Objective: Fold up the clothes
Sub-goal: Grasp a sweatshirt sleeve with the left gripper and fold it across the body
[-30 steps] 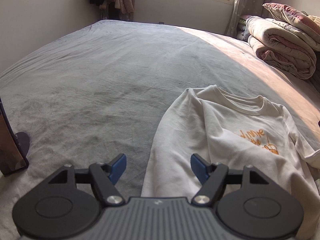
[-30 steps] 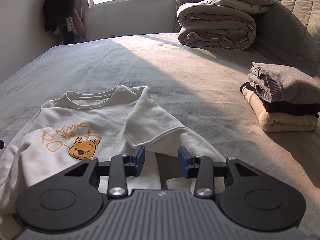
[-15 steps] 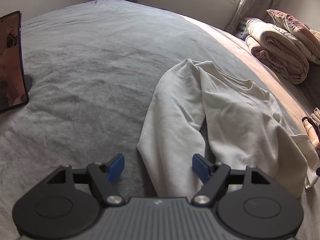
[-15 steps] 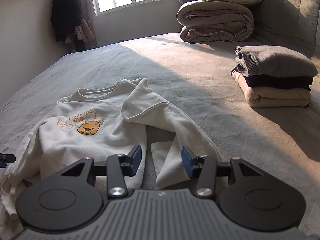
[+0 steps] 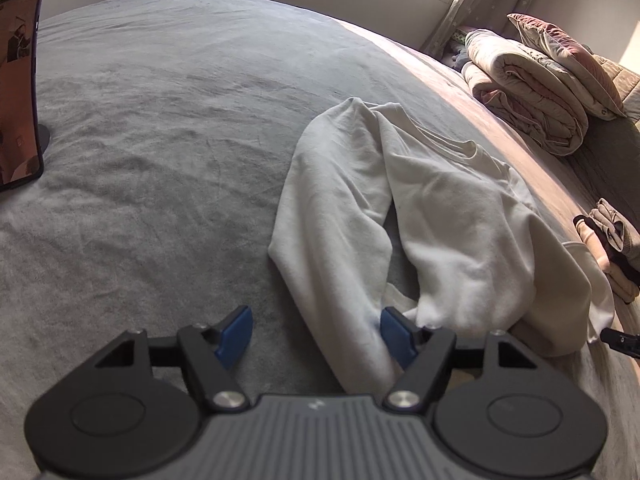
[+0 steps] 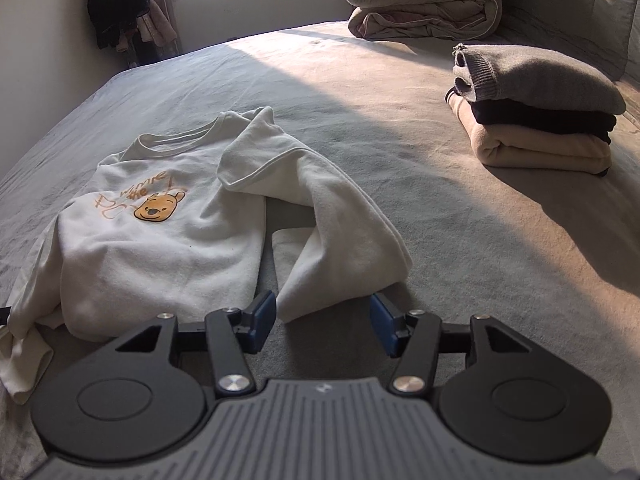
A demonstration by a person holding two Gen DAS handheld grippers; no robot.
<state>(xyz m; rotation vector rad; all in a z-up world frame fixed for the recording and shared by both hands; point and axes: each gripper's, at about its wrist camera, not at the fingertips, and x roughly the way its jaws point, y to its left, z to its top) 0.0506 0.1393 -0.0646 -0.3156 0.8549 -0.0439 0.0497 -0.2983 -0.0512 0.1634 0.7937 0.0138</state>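
Both sleeves of the cream sweatshirt (image 6: 160,240) run down toward the near edge of the grey bed (image 5: 140,140), the garment lying print-up in the middle of the cover with its collar pointing to the window and its body rumpled rather than flat. In the right wrist view the sleeve on that side (image 6: 328,232) is doubled over near the shoulder and its cuff end sits right in front of the right gripper (image 6: 323,318), whose blue pads stand wide apart and hold nothing. In the left wrist view the other sleeve (image 5: 332,240) passes between the spread fingers of the left gripper (image 5: 316,330), the cloth touching the right-hand pad (image 5: 394,334) while the left-hand pad is clear of it; nothing is pinched. As I judge it, the work in hand is taking the two sleeve ends, and doing it well means closing on the cuff alone, not on the hem bunched beside it, and matching the two grips so the cloth moves evenly. Both tools sit low and nearly level over the cover, pointed along the sleeves toward the collar. Three folded garments are stacked (image 6: 536,112) well apart on the right, a rolled quilt (image 6: 424,4) beyond, and a phone on a stand (image 5: 18,88) at the left.
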